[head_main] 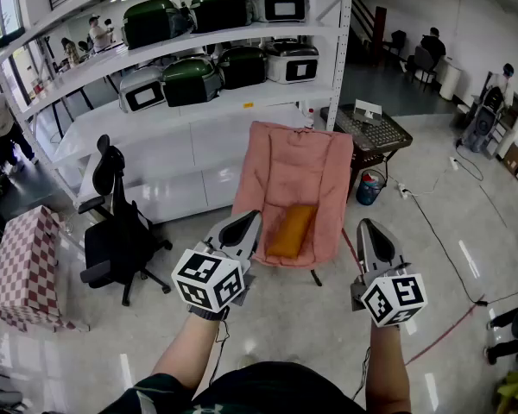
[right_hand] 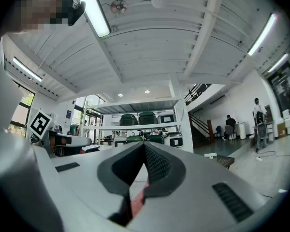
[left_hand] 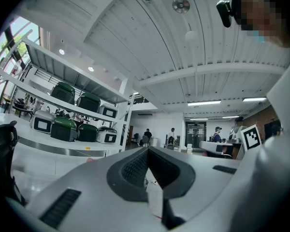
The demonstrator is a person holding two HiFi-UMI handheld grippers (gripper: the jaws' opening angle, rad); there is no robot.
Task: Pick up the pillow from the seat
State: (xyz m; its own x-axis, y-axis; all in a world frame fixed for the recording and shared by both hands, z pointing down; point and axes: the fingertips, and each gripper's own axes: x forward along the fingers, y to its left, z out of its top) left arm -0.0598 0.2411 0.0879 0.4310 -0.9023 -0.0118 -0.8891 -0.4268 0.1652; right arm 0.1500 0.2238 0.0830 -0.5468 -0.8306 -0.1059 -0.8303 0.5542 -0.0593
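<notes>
One orange pillow (head_main: 291, 229) is seen lying on one pink chair (head_main: 276, 158). The left gripper (head_main: 244, 225) and right gripper (head_main: 369, 233) (two in all) are held clear of it, both closed and empty.

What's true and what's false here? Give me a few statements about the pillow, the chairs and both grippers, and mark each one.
1. The orange pillow lies on the seat of the pink chair. True.
2. The left gripper is clamped on the pillow. False: its jaws are together with nothing between them.
3. The right gripper has its jaws wide apart. False: they are shut and empty.
4. A black office chair stands to the left of the pink chair. True.
</notes>
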